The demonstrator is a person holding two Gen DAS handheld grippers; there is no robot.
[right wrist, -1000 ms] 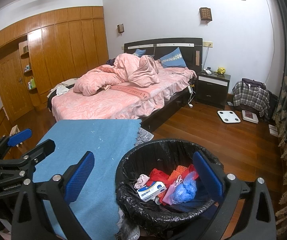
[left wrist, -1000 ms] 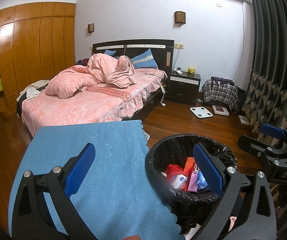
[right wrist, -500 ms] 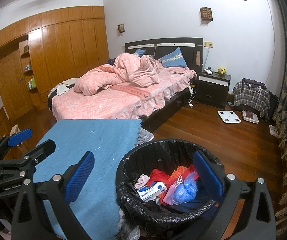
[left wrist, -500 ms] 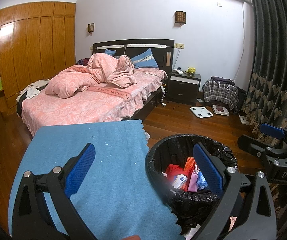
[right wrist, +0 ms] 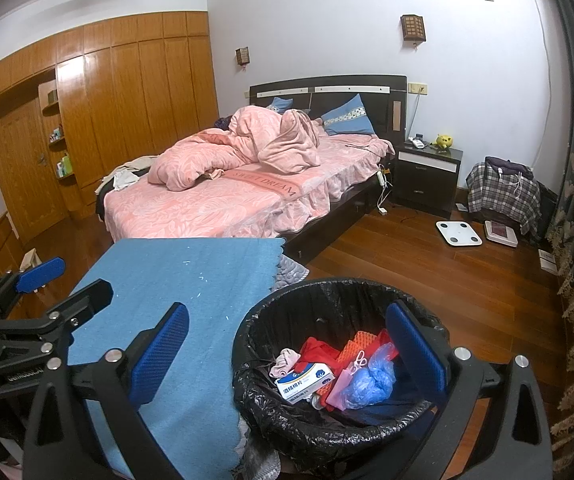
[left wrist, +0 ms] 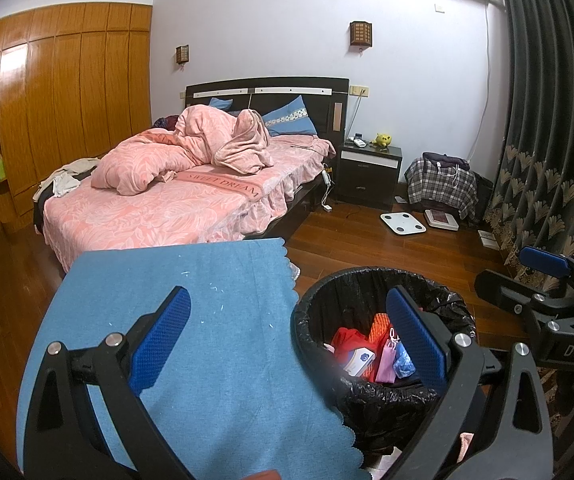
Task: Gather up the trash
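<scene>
Trash bin (right wrist: 271, 408) touching cloth's (right wrist: 175, 280) edge.

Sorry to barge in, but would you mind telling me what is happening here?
A person holds a pair of tongs in each hand, collecting trash in a bedroom. Both the left tongs and the right tongs are open and empty. They hover over a blue cloth and a black-lined trash bin, which holds a small box, a blue bag and red scraps. No loose trash shows on the cloth.
</scene>
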